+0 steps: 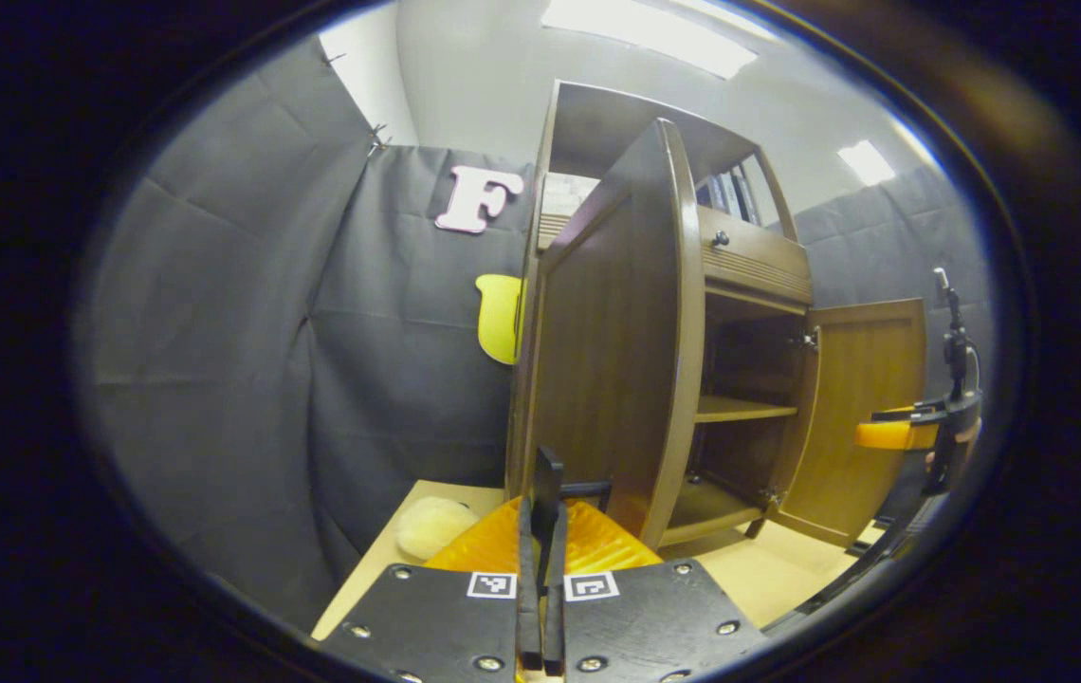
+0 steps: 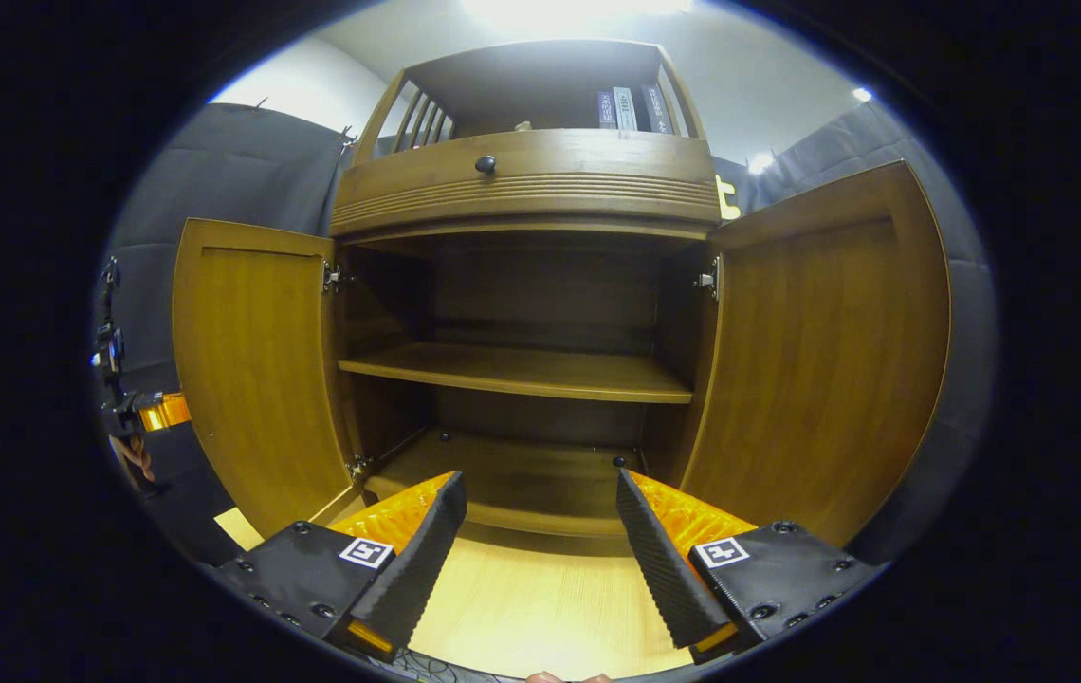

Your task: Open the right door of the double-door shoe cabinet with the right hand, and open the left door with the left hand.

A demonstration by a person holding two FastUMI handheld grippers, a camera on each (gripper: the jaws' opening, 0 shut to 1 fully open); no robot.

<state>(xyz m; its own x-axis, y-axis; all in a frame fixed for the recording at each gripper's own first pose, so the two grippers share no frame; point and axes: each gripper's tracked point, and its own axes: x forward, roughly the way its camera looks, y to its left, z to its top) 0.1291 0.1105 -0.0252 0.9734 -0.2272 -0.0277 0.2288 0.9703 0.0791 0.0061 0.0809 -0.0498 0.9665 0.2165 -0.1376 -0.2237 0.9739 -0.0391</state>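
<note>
The wooden shoe cabinet (image 2: 526, 185) stands with both doors swung wide. In the left gripper view the left door (image 1: 616, 360) shows its outer face, and my left gripper (image 1: 547, 470) has its fingers pressed together on a small dark knob (image 1: 590, 489) low on that face. The right door (image 2: 825, 351) hangs open with nothing touching it. My right gripper (image 2: 540, 531) is open in front of the cabinet's bottom compartment, holding nothing. The left door (image 2: 251, 370) has the left gripper (image 2: 156, 413) just past its free edge. The right gripper (image 1: 920, 432) hovers beside the right door (image 1: 868, 408).
Inside is one bare shelf (image 2: 522, 372). A drawer with a round knob (image 2: 485, 164) sits above the doors, and books (image 2: 631, 109) stand in the top bay. The cabinet rests on a light wooden table (image 2: 540, 607). A pale fluffy object (image 1: 431, 526) lies at its left.
</note>
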